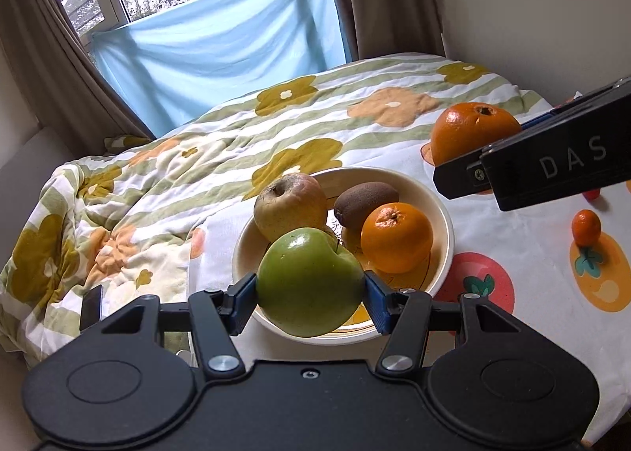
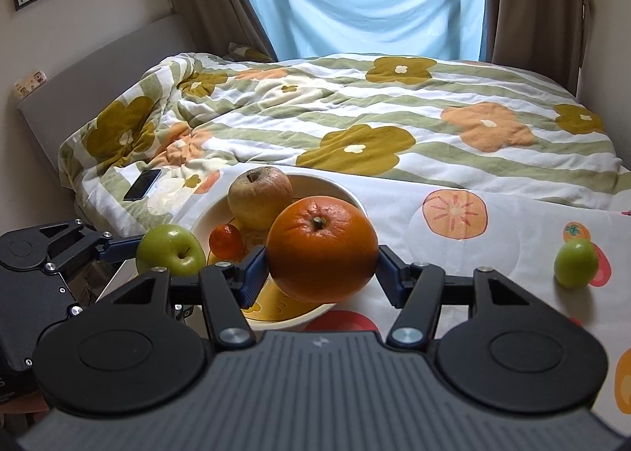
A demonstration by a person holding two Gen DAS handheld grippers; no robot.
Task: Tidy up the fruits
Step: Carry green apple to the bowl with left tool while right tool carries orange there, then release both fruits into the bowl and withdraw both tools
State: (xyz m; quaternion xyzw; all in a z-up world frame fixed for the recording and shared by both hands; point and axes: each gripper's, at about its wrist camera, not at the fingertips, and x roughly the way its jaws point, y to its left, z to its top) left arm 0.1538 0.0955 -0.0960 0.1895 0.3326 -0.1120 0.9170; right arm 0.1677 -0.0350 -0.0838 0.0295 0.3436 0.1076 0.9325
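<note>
My left gripper point(image 1: 310, 289) is shut on a green apple point(image 1: 309, 285) and holds it over the near rim of a cream bowl point(image 1: 443, 210). The bowl holds a yellowish apple point(image 1: 290, 204), a kiwi point(image 1: 364, 202) and a mandarin point(image 1: 396, 238). My right gripper point(image 2: 321, 273) is shut on a big orange point(image 2: 321, 247), held just right of the bowl point(image 2: 331, 186). In the right wrist view the green apple point(image 2: 169, 249) sits in the left gripper at the bowl's left edge. The right gripper and its orange point(image 1: 473, 129) also show in the left wrist view.
A small orange fruit point(image 1: 586, 228) and a small green fruit point(image 2: 575, 263) lie on the fruit-print cloth point(image 2: 512, 230) to the right. A phone point(image 2: 142, 184) lies on the flowered quilt point(image 2: 355, 115) at left. Curtains and a window stand behind the bed.
</note>
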